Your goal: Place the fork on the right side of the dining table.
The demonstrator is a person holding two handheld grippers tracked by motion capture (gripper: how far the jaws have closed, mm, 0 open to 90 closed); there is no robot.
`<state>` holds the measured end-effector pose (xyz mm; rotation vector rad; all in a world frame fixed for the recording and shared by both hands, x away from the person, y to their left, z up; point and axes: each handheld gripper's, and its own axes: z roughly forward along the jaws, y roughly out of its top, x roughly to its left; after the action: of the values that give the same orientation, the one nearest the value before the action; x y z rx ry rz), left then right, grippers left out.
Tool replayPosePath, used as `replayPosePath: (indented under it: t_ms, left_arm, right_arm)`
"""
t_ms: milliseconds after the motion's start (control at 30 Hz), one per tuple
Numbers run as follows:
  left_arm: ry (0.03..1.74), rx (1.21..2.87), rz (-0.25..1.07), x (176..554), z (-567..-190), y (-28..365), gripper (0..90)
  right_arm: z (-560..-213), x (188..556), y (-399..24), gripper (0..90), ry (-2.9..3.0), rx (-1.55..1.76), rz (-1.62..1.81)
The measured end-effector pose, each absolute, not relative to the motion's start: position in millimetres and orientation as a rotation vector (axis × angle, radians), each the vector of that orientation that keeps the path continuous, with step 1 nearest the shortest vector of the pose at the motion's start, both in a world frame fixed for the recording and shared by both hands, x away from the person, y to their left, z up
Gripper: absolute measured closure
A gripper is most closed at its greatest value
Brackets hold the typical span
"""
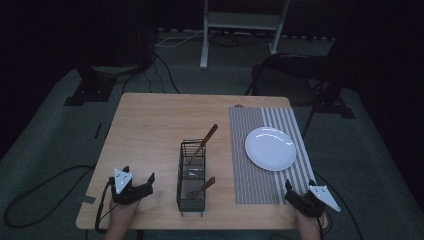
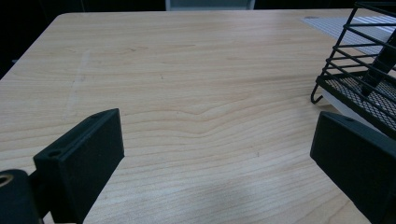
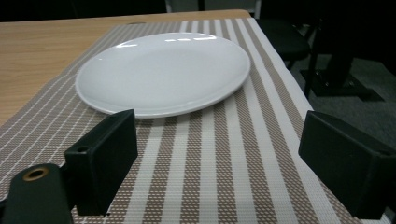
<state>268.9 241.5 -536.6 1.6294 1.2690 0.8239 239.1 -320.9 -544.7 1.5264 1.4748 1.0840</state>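
Wide-apart right gripper (image 3: 219, 163) jaws before plate (image 3: 163, 70) (caddy (image 2: 364, 70) leftward)

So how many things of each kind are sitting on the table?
Plates: 1, the white plate
Placemats: 1, the striped placemat
Wire baskets: 1, the black basket
Wooden-handled utensils in the basket: 2, a fork and one whose head I cannot tell
Total: 5
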Motion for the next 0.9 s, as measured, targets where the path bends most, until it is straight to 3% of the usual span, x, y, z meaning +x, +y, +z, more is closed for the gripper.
replayPosePath:
  t_ms: [400, 900]
  left_arm:
    - [1.267, 1.635, 0.837, 268, -536, 240, 2.7]
    - [1.279, 1.627, 0.816, 270, -536, 242, 2.7]
  right_arm:
    - [-523, 227, -288, 11.3, 1.488, 1.563, 1.177]
    - [-443, 189, -184, 11.6, 1.565, 1.429, 1.543]
